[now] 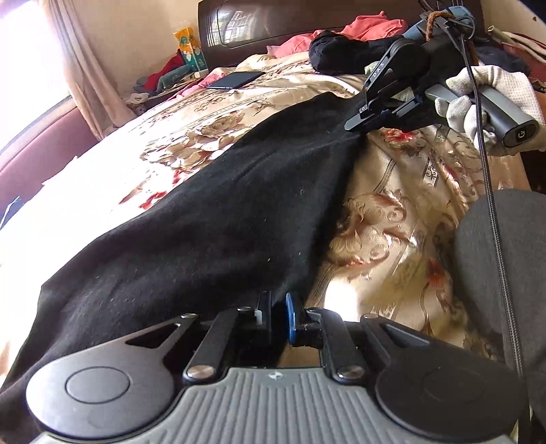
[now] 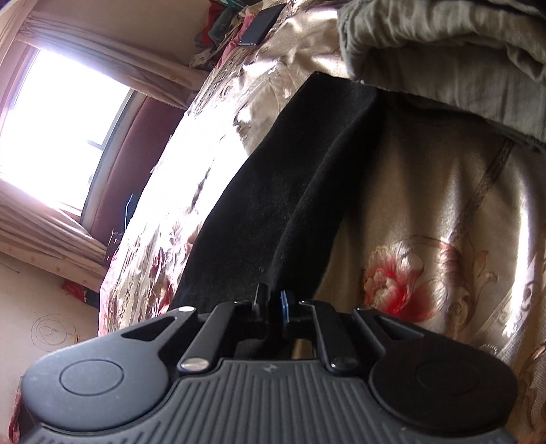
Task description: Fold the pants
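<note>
Black pants (image 1: 221, 205) lie stretched lengthwise over a floral satin bedspread (image 1: 409, 211). My left gripper (image 1: 279, 316) sits at the near end, its jaws close together with the black fabric's edge pinched between them. At the far end a white-gloved hand (image 1: 477, 99) holds my right gripper (image 1: 356, 121), which is clamped on the other end of the pants. In the right wrist view the right gripper (image 2: 274, 302) has its jaws nearly together on a raised fold of the pants (image 2: 290, 177), which run away along the bedspread (image 2: 426, 205).
A dark flat phone (image 1: 235, 80) lies near the headboard (image 1: 256, 24), beside a black heap of clothes (image 1: 341, 51) and pink clothes (image 1: 368, 29). A folded grey-green garment (image 2: 443, 61) lies past the pants. A dark grey rounded shape (image 1: 505, 256) stands at the bed's right edge.
</note>
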